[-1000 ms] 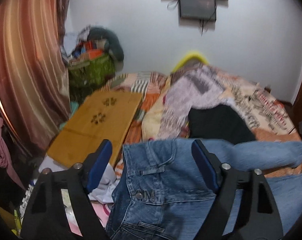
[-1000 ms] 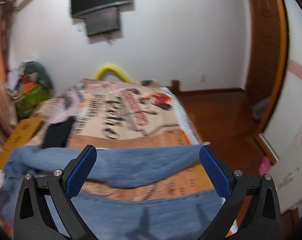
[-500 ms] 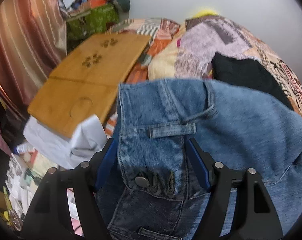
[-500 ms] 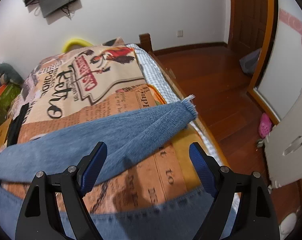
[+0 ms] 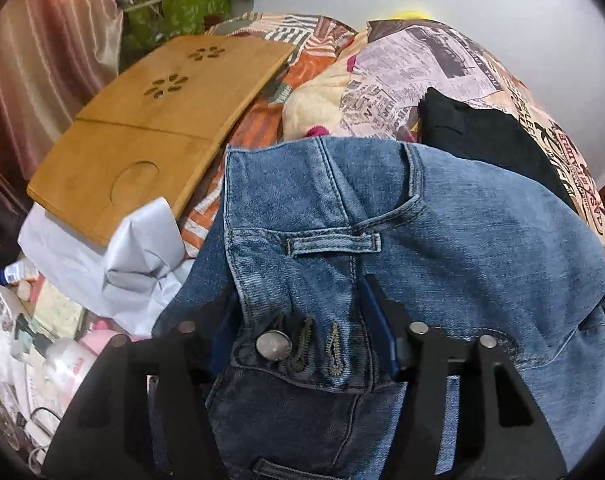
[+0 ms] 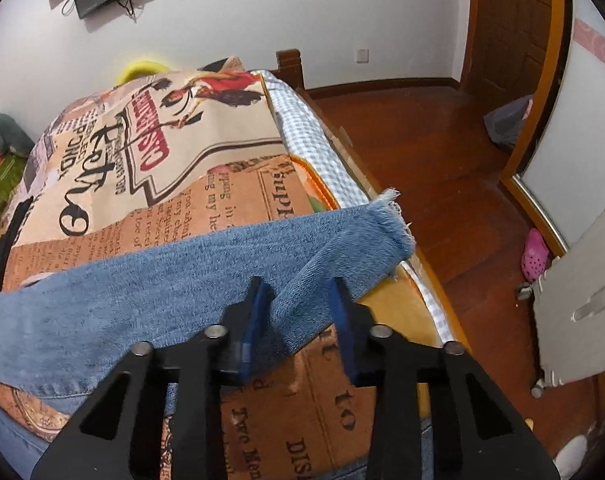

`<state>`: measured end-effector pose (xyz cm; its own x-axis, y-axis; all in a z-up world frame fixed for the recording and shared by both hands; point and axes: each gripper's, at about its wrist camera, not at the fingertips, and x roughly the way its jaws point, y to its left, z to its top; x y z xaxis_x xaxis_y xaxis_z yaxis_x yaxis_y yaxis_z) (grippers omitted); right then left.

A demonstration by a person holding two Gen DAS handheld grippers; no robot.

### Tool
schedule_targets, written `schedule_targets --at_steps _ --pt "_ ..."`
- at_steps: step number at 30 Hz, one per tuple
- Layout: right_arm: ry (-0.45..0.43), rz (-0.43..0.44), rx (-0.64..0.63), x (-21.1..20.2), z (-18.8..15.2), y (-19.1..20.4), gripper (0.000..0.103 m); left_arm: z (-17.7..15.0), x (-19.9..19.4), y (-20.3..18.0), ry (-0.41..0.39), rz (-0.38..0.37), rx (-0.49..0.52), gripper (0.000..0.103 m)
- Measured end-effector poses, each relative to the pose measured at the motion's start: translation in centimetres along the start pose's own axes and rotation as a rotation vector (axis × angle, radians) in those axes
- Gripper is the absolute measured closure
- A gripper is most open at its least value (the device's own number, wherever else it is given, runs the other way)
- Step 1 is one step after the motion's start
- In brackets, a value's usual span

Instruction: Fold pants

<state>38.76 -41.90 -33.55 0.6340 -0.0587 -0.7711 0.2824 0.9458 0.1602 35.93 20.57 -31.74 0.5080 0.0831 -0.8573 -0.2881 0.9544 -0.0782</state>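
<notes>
Blue jeans lie across the printed bedspread. In the left wrist view the buttoned waistband sits between the fingers of my left gripper. Its jaws are closing and the denim bunches against both pads; the left finger is mostly hidden under cloth. In the right wrist view one jeans leg runs across the bed to a frayed hem at the bed's right edge. My right gripper is closing on a raised fold of that leg just short of the hem, and its pads pinch the fold.
A wooden lap desk lies left of the waistband, with a white bag and bottles below it. A black garment lies beyond the jeans. Right of the bed are wooden floor, a pink shoe and a white panel.
Both grippers came down onto the jeans and narrowed. The left now grips the waistband. The right went from wide open to pinching the leg near its hem.
</notes>
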Motion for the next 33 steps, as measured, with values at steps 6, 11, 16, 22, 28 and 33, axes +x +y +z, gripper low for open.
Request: schedule_targets --at_steps 6,11,16,22,28,33 --pt "-0.057 0.010 -0.027 -1.8 0.7 0.1 0.097 1.0 -1.3 0.1 -0.027 0.053 0.026 0.081" --pt "-0.150 0.025 -0.033 -5.4 1.6 -0.3 0.099 2.5 -3.2 -0.2 -0.078 0.053 0.048 0.090" --pt "-0.215 0.018 -0.023 -8.3 2.3 -1.0 0.100 4.7 -5.4 -0.5 -0.131 0.065 0.069 0.100" --pt "-0.219 0.020 0.066 -10.2 1.7 -4.1 0.101 5.3 -5.3 0.0 -0.107 0.076 0.080 0.100" --pt "-0.050 0.042 0.046 -7.1 -1.9 -3.3 0.100 2.7 -2.0 0.3 -0.024 0.111 0.100 0.100" --pt "0.033 0.093 0.095 -3.8 -2.8 -2.9 0.088 1.9 -1.6 0.0 -0.015 0.128 0.110 0.100"
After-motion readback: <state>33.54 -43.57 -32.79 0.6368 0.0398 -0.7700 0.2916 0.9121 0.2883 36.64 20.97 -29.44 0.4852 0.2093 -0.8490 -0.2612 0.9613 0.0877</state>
